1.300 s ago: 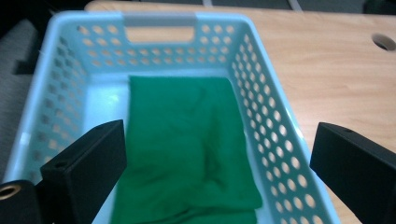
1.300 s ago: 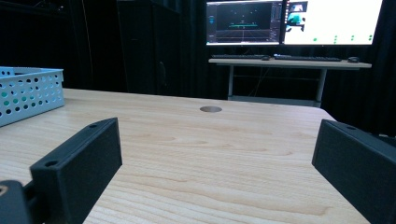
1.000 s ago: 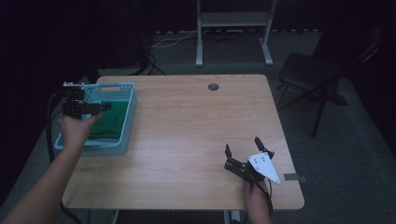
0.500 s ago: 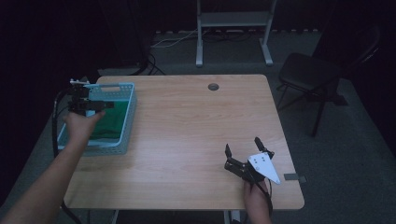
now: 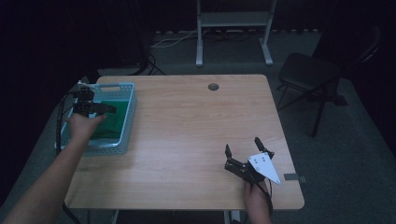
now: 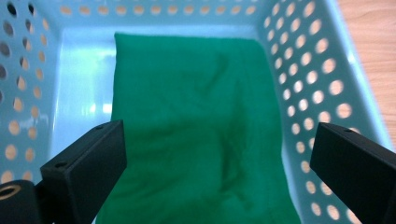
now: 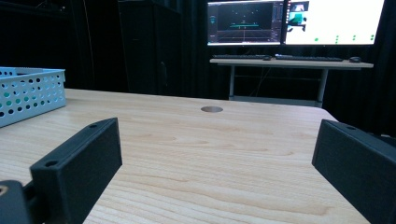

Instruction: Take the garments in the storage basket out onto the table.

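Note:
A folded green cloth [image 6: 196,126] lies flat in a light blue perforated basket [image 5: 129,122] at the table's left edge; the cloth [image 5: 112,119] shows green in the high view too. My left gripper [image 5: 95,108] hovers over the basket, open, its jaws wide apart above the cloth with nothing between them. In its own view the left gripper [image 6: 219,172] looks straight down at the cloth. My right gripper [image 5: 243,150] rests low near the table's front right, open and empty, pointing across the bare wood [image 7: 215,154].
The wooden table [image 5: 187,121] has a round cable hole [image 5: 213,87] near its far edge. A black chair [image 5: 308,74] stands off the right side. A metal stand [image 5: 233,28] is behind the table. Monitors [image 7: 294,21] on a desk show beyond.
My left gripper has moved slightly forward and down over the basket. The right gripper has stayed where it was.

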`<action>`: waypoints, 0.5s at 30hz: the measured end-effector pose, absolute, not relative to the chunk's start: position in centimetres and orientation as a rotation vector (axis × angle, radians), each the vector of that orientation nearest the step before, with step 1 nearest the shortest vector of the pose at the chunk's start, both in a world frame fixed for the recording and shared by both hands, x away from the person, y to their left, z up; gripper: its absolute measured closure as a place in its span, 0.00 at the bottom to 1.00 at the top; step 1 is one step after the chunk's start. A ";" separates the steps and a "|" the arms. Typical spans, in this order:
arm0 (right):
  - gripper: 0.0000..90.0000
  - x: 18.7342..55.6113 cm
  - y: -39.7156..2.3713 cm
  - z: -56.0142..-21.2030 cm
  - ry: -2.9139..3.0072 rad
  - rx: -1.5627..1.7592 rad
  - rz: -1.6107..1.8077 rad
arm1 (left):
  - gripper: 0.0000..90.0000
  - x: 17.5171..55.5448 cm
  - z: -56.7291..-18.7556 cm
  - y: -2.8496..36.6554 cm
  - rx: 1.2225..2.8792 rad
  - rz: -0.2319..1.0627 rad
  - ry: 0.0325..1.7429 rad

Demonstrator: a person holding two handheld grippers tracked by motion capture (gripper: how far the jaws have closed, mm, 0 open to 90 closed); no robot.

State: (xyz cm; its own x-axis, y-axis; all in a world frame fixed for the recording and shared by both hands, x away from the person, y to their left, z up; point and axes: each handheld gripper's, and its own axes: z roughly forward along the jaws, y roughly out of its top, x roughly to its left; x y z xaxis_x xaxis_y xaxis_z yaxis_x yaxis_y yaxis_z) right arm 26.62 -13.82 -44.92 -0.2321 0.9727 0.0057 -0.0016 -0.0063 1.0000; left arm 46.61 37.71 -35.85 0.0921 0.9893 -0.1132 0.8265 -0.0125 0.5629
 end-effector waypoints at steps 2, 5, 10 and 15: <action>0.01 26.6 -13.8 -44.9 1.375 1.092 1.385 | 0.04 46.9 -36.5 37.6 1.898 0.359 1.789; 0.01 26.6 -13.8 -44.9 1.375 1.092 1.385 | 0.04 47.1 -37.2 37.0 1.950 0.311 1.790; 0.01 26.6 -13.8 -44.9 1.375 1.092 1.385 | 0.04 47.7 -38.3 36.9 1.960 0.348 1.882; 0.01 26.6 -13.8 -44.9 1.376 1.091 1.387 | 0.04 48.0 -39.3 37.4 1.993 0.321 1.937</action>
State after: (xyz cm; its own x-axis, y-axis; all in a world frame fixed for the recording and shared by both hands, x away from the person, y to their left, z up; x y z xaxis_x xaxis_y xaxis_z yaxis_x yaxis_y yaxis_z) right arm 26.63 -13.84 -44.92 -0.2340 0.9722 0.0060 -0.0014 -0.0065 1.0000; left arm 48.03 37.37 -39.34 0.0440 0.9962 -0.0748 0.9187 -0.0109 0.3948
